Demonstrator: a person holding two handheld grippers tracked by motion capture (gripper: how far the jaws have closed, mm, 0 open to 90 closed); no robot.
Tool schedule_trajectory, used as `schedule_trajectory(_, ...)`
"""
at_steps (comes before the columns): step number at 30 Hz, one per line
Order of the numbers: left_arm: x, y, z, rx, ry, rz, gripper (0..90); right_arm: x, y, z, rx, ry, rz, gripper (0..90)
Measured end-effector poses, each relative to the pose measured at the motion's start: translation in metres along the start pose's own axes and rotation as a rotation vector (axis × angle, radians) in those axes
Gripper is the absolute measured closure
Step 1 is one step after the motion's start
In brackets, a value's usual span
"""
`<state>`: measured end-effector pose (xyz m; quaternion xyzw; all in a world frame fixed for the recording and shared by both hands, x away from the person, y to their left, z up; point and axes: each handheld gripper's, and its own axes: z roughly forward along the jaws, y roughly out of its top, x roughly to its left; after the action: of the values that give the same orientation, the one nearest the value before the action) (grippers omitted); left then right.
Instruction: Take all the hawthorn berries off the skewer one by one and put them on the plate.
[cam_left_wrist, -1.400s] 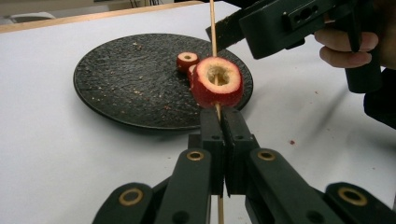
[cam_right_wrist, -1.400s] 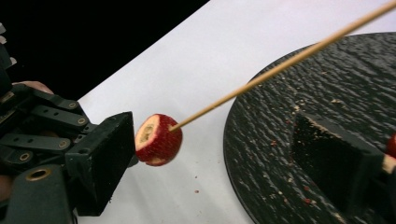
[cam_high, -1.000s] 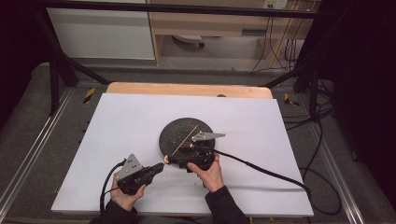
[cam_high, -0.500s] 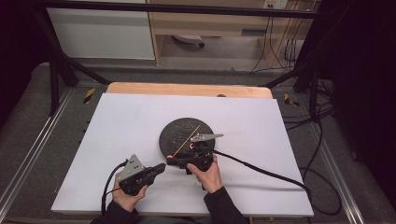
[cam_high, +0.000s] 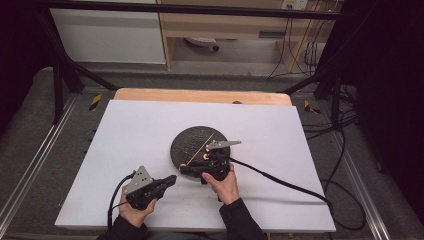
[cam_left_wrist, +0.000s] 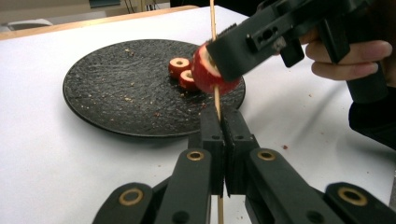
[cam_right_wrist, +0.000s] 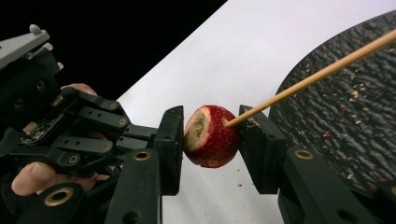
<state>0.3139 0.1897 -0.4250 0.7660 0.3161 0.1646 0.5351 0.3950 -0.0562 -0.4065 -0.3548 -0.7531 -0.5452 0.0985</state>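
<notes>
Tabletop (cam_high: 130, 135): white sheet, carrying one dark round plate (cam_high: 187, 142).

Plate contents: two small red fruit rings (cam_left_wrist: 180, 66) with pale hollow centres, lying side by side near its edge; scattered crumbs.

Left hand-held gripper (cam_left_wrist: 219, 123): jaws closed tight on a thin wooden skewer (cam_left_wrist: 212, 18), near its lower end.

Right hand-held gripper (cam_right_wrist: 210, 135): jaws clamped on a red fruit (cam_right_wrist: 210, 136), one on each side; fruit is threaded on the skewer, just off the plate's near edge, above the tabletop.
</notes>
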Motion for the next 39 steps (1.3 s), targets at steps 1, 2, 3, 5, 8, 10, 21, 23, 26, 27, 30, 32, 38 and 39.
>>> schedule_trajectory(1,0.000,0.000,-0.001,-0.002,-0.001,0.000,88.3,0.000,0.001,-0.001,-0.002,-0.002,-0.001,62.6)
schedule_trajectory(2,0.000,0.000,-0.001,-0.003,-0.002,0.001,88.3,0.000,0.003,-0.003,-0.005,-0.005,-0.005,62.7)
schedule_trajectory(3,0.000,0.000,-0.002,-0.003,-0.004,0.000,88.3,0.000,0.004,-0.004,-0.006,-0.009,-0.009,62.7)
schedule_trajectory(5,0.000,0.000,-0.003,-0.007,-0.006,0.001,88.3,0.000,0.006,-0.007,-0.007,-0.013,-0.010,62.7)
schedule_trajectory(8,0.000,0.000,-0.005,-0.010,-0.005,0.003,88.3,-0.001,0.010,-0.010,-0.010,-0.014,-0.010,62.7)
schedule_trajectory(10,0.000,0.000,-0.006,-0.013,-0.005,0.004,88.3,-0.001,0.013,-0.012,-0.011,-0.015,-0.011,62.7)
schedule_trajectory(21,0.002,-0.001,-0.011,-0.024,-0.004,0.004,88.3,-0.007,0.026,-0.022,-0.035,-0.024,-0.004,62.9)
schedule_trajectory(23,0.001,-0.001,-0.012,-0.027,-0.004,0.003,88.3,-0.007,0.029,-0.024,-0.039,-0.027,-0.001,63.0)
schedule_trajectory(26,0.002,-0.001,-0.014,-0.030,-0.004,0.005,88.3,-0.008,0.033,-0.028,-0.049,-0.033,-0.004,63.0)
schedule_trajectory(27,0.002,-0.001,-0.014,-0.032,-0.006,0.005,88.3,-0.008,0.034,-0.029,-0.052,-0.036,-0.003,63.0)
schedule_trajectory(30,0.002,-0.001,-0.015,-0.036,-0.007,0.006,88.3,-0.009,0.038,-0.033,-0.057,-0.041,-0.003,63.1)
schedule_trajectory(32,0.002,-0.001,-0.016,-0.040,-0.006,0.006,88.3,-0.010,0.041,-0.035,-0.058,-0.042,-0.003,63.1)
schedule_trajectory(38,0.002,0.000,-0.016,-0.043,-0.003,0.007,88.4,-0.014,0.047,-0.038,-0.059,-0.044,0.011,63.2)
schedule_trajectory(39,0.002,0.000,-0.016,-0.043,-0.002,0.006,88.3,-0.015,0.047,-0.038,-0.061,-0.045,0.007,63.2)
